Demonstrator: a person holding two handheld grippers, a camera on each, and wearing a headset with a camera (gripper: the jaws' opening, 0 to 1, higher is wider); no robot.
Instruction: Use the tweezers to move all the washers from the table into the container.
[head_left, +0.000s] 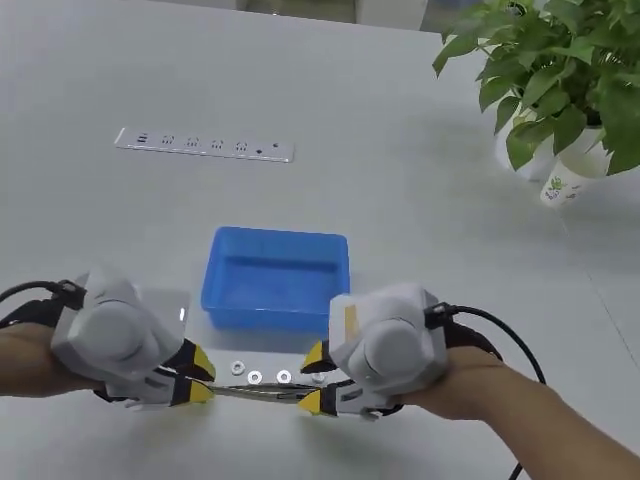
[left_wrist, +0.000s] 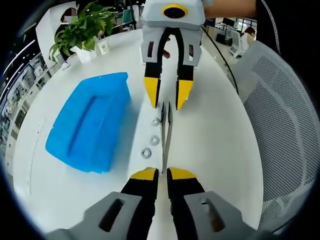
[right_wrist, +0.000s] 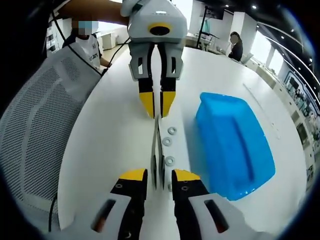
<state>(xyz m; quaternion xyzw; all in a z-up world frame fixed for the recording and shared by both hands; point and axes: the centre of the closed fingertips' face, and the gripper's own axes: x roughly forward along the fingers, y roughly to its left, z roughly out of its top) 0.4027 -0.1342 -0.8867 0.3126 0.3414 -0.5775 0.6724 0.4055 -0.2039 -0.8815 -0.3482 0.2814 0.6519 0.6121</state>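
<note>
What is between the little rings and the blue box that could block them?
Nothing visible. The washers lie in a row on bare table, right beside the open blue container. The tweezers lie on the washers' other side, away from the container, so they are not in the path.

Your left tool (head_left: 198, 377) and right tool (head_left: 313, 378): rounded light-grey housings, black jaws with yellow tips, yellow strip (head_left: 351, 320) on the right one, black cables (head_left: 505, 340) off both.
</note>
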